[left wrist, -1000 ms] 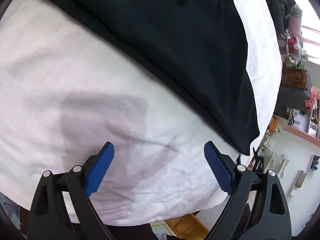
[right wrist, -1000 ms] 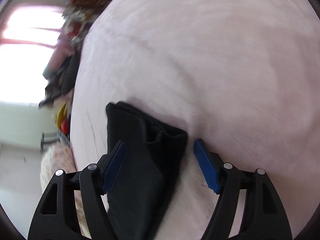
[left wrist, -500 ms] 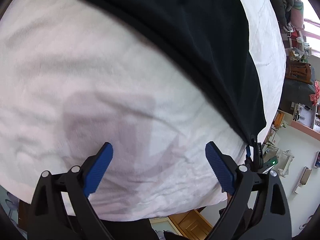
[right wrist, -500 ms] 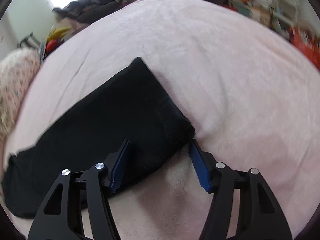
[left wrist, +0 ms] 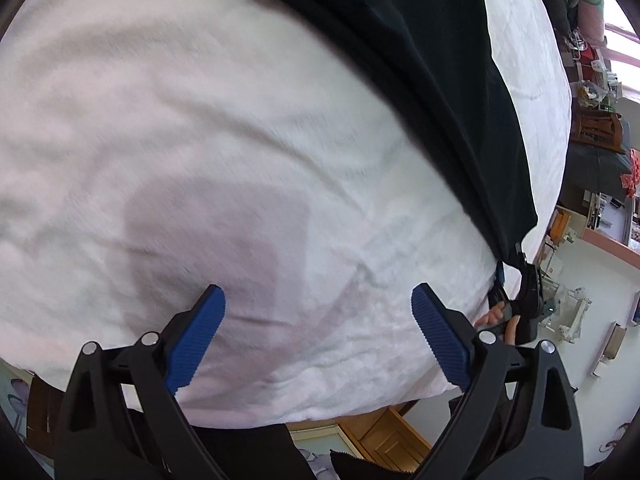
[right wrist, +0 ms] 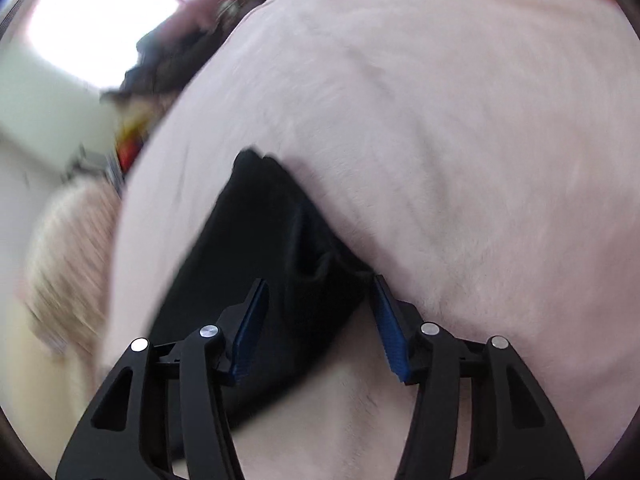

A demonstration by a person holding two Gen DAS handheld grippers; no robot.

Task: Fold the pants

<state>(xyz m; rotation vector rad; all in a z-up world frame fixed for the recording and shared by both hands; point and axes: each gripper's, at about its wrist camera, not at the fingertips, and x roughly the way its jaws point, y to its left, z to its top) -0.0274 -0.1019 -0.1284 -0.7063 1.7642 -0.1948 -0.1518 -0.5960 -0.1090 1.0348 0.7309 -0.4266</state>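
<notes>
While the left wrist view looks down on a bed covered by a pale pink blanket [left wrist: 224, 128], the left claw [left wrist: 318, 332] stands spread wide, with only blanket and its own shadow between its blue pads [left wrist: 196, 340]; it grips nothing. Black pants [left wrist: 420, 52] lie in a long band from the top of the view down toward the right edge of the bed. At the lower end of that band the right claw [left wrist: 510, 268] meets the corner of the cloth, and a hand [left wrist: 500, 318] shows behind it on the handle. Beyond the bed, on the right, are cluttered shelves [left wrist: 600, 128], and a wooden floor [left wrist: 384, 436] shows below the mattress edge.

Seen from the right wrist, the picture is blurred by motion. The right claw [right wrist: 318, 320] is closing, and the end of the pants [right wrist: 280, 256], bunched into a fold, lies between its blue pads [right wrist: 390, 332]. The right pad sits just at the cloth's edge, the left one over the black fabric; a gap remains, so the pads do not press the cloth. Pink blanket [right wrist: 460, 120] fills the rest of the view, with a pale patterned pillow [right wrist: 68, 256] at the left and a bright window [right wrist: 100, 12] above it.
</notes>
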